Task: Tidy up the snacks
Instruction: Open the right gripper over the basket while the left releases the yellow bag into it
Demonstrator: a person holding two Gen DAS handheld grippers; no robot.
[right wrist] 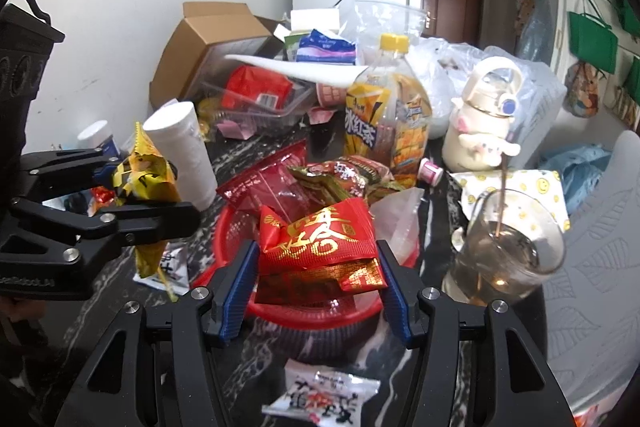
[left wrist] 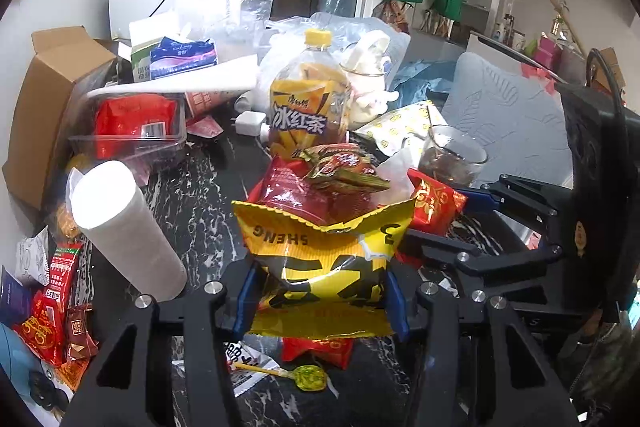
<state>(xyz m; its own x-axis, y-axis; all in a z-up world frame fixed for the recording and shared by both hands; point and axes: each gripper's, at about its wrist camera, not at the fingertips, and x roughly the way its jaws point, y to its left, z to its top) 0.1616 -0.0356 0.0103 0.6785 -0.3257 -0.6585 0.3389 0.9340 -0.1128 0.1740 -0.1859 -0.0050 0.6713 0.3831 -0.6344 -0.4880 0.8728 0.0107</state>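
The left gripper (left wrist: 320, 301) is clamping the yellow snack bag (left wrist: 324, 259) beside the red basket (right wrist: 316, 311). The right gripper (right wrist: 316, 291) is holding the red packet (right wrist: 320, 239) over that basket, where other dark red wrappers (right wrist: 276, 187) are lying.

Snack packets (right wrist: 304, 183) in basket (right wrist: 236, 227)

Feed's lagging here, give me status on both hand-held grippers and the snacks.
Left hand-held gripper shut on yellow snack bag. Right hand-held gripper holds red packet over red basket. Glass close alongside.
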